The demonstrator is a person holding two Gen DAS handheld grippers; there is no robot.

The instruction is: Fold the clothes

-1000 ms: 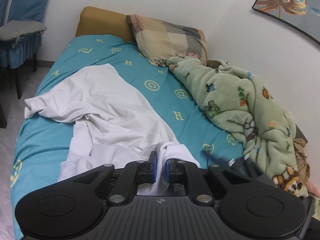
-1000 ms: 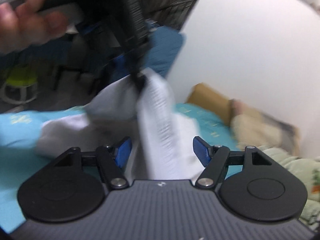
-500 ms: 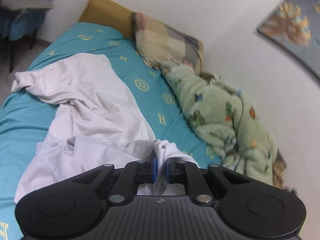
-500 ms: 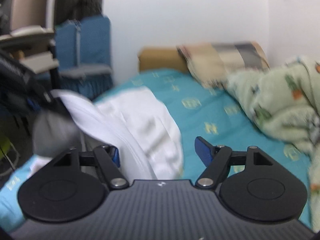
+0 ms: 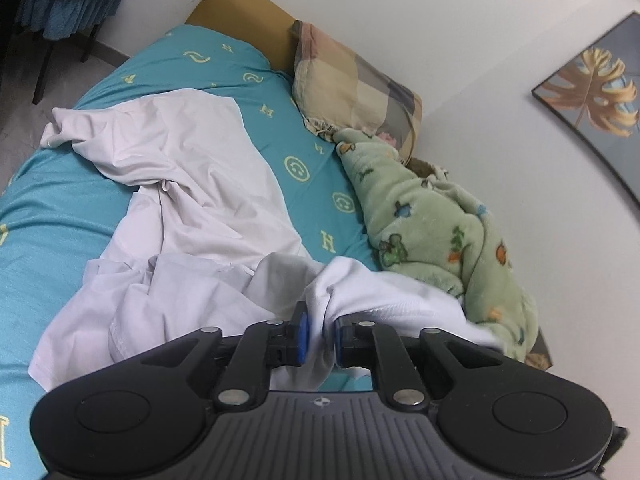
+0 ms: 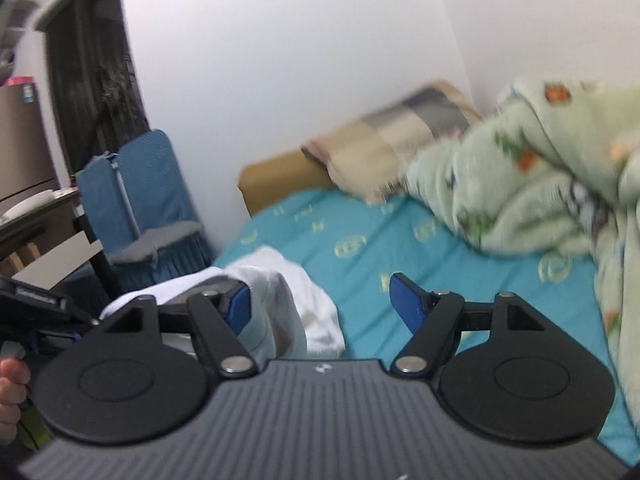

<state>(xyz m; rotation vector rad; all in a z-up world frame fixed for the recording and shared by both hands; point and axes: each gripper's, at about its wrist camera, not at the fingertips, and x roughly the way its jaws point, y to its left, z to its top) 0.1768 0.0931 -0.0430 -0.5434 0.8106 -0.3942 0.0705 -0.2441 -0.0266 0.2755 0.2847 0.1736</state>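
A crumpled white garment point(image 5: 192, 184) lies spread across the teal bed sheet point(image 5: 60, 208) in the left wrist view. My left gripper point(image 5: 319, 338) is shut on a bunched fold of that garment at its near edge, and the cloth drapes over to the right. In the right wrist view my right gripper point(image 6: 320, 308) stands open above the bed, with a lump of the white garment point(image 6: 296, 292) just ahead of its left finger and nothing pinched. The left gripper's body point(image 6: 36, 308) and a person's hand point(image 6: 12, 392) show at the far left.
A green fleece blanket point(image 5: 432, 224) is heaped along the wall side of the bed, beside a checked pillow point(image 5: 356, 92) and a mustard headboard point(image 5: 240, 12). A blue-covered chair point(image 6: 148, 208) stands at the bed's left. A framed picture point(image 5: 596, 92) hangs on the wall.
The left gripper kept its hold and pulled the garment's fold toward the right. The right gripper swung away from the hanging cloth to face along the bed, still open.
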